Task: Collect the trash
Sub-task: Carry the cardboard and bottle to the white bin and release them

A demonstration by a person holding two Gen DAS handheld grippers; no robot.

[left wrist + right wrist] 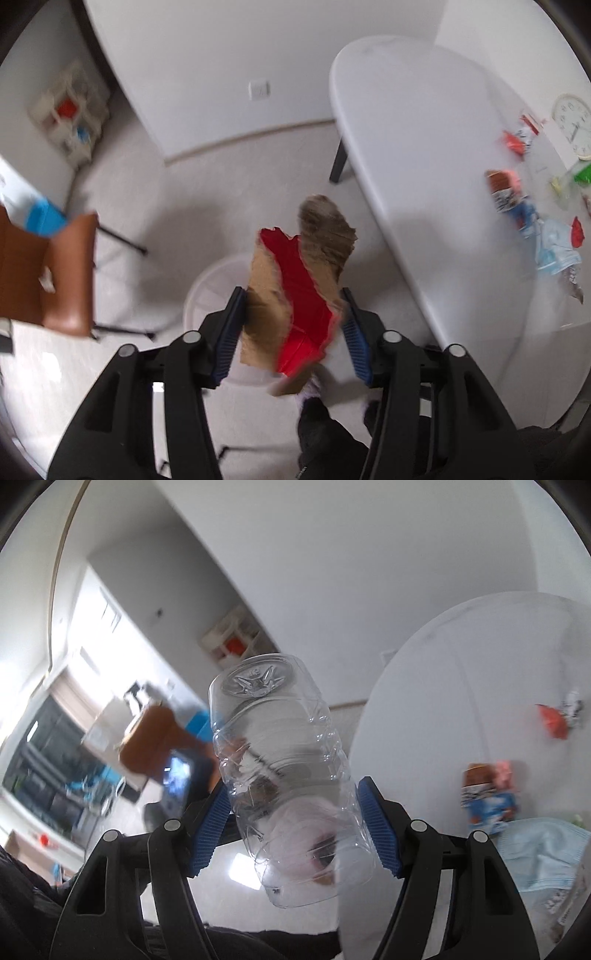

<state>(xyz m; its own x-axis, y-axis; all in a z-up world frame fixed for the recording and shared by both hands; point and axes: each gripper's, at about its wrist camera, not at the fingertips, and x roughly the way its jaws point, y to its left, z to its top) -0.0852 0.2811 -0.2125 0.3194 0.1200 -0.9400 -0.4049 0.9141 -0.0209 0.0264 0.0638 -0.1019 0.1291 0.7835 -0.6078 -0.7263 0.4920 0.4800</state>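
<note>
While the left claw (293,328) is gripping a torn piece of red-faced cardboard (295,295) right above the white bin (210,284), the scrap is sitting askew between the pads and overhanging the bin's rim. Released there, it could be glancing off the rim onto the floor. Right of the bin, the tabletop (424,155) is carrying more wrappers (513,195). The right claw (295,830) is clamping an empty clear bottle (284,768) beside the tabletop's edge; its slick, crushable wall could be slipping free.
</note>
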